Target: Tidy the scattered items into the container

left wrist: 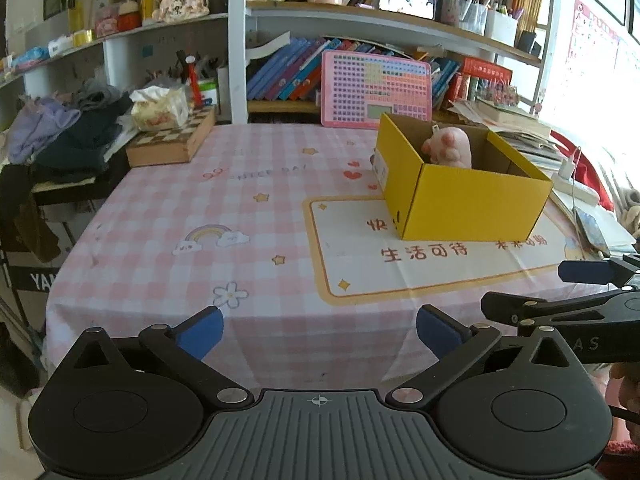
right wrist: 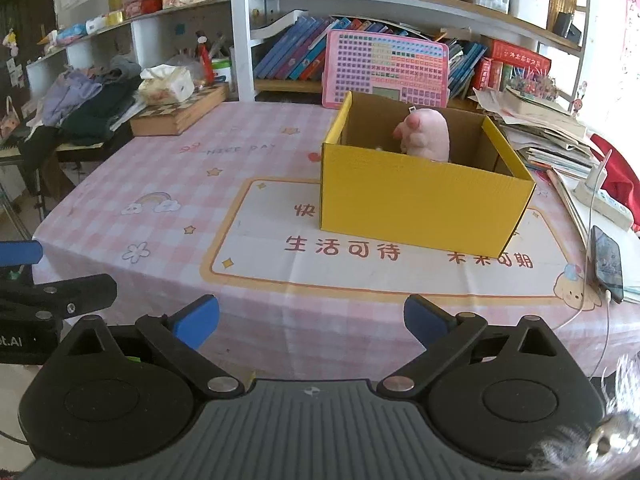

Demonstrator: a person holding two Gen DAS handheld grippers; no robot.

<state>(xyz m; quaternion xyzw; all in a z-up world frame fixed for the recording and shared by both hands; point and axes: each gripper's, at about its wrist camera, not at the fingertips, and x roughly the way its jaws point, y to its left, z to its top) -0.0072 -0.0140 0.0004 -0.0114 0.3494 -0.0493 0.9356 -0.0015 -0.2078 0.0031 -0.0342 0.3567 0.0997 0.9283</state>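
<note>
Sitting inside the yellow cardboard box [right wrist: 420, 200], toward its far wall, the pink plush toy [right wrist: 426, 134] looks soft, light and squashy, best pinched around its rounded body. Nearer than the box, over the checked tablecloth [left wrist: 160, 208], the left gripper [left wrist: 320, 332] and right gripper [right wrist: 312, 320] both stand wide apart, holding nothing.

A yellow box [right wrist: 416, 204] holds a pink plush [right wrist: 426, 136] on a pink-and-white checked tablecloth [right wrist: 168, 184] printed with rainbows and stars.
</note>
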